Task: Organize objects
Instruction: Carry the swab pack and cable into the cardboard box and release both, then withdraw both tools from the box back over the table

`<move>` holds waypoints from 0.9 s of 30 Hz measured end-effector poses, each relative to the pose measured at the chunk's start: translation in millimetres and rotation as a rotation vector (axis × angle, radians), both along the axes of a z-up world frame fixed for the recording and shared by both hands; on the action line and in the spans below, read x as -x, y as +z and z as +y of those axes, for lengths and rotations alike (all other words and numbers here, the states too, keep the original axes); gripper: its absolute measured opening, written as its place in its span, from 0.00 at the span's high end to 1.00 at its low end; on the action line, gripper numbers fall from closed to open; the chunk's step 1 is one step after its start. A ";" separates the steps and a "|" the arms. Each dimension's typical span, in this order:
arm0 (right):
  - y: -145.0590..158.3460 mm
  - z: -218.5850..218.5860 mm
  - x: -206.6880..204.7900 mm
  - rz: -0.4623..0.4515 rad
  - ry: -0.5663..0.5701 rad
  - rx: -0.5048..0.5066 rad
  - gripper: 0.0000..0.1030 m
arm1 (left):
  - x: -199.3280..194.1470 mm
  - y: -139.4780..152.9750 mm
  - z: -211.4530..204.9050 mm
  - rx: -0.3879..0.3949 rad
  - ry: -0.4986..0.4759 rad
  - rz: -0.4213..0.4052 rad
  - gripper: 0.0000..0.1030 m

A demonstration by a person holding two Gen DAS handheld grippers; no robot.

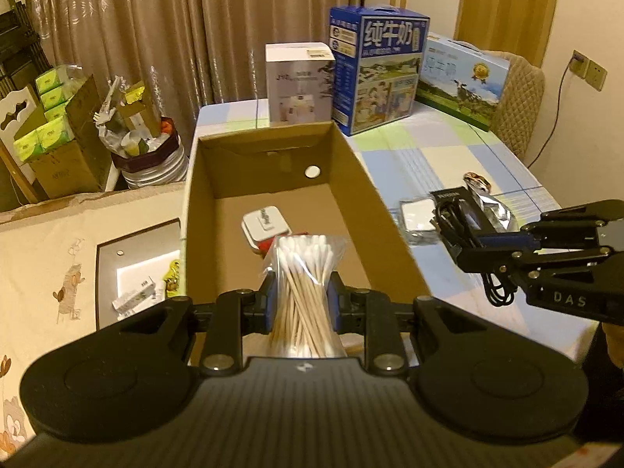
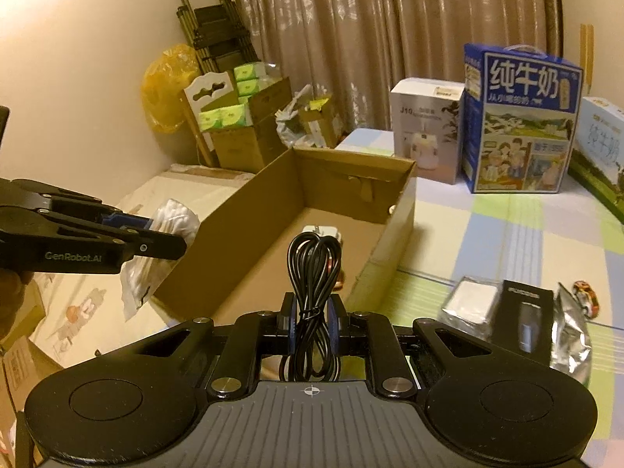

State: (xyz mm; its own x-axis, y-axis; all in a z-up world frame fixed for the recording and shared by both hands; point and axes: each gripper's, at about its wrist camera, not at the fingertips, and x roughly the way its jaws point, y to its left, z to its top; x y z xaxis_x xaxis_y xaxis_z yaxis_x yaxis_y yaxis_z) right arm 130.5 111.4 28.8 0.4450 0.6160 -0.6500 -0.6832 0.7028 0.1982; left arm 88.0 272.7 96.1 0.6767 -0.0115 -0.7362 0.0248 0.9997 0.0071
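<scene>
Fingers clamp the cotton-swab bag upright, cardboard box open just ahead at frame centre, right fingers pinching a coiled cable.

**Warm, dim indoor light with fisheye bending**

Both views carry a yellow-orange cast from room lighting overhead. The curtain shows soft sheen streaks. Ahead of the tools, the cardboard box is shadowed inside. Edges bow and darken into black corners; the nearest objects look slightly soft.
</scene>
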 end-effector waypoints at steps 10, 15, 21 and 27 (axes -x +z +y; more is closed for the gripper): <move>-17.8 28.2 -20.4 0.050 0.001 -0.018 0.88 | -29.4 -14.6 19.8 0.018 0.005 0.019 0.79; -23.2 36.9 -30.9 0.057 -0.001 -0.051 0.86 | -38.5 -22.5 28.8 0.039 0.036 -0.001 0.56; -18.2 18.9 -36.4 0.053 -0.082 -0.117 0.40 | -21.9 -24.7 39.0 0.056 0.073 -0.024 0.56; -17.4 -28.9 -13.2 0.069 -0.160 -0.135 0.40 | 4.6 -21.1 33.3 0.051 0.103 -0.039 0.56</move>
State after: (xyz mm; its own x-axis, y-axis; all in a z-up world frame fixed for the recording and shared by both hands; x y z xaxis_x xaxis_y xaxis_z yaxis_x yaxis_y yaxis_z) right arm 143.7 82.5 11.4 0.5018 0.6246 -0.5984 -0.5466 0.7651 0.3403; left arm 83.3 306.1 75.0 0.7044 0.0227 -0.7095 -0.0775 0.9960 -0.0451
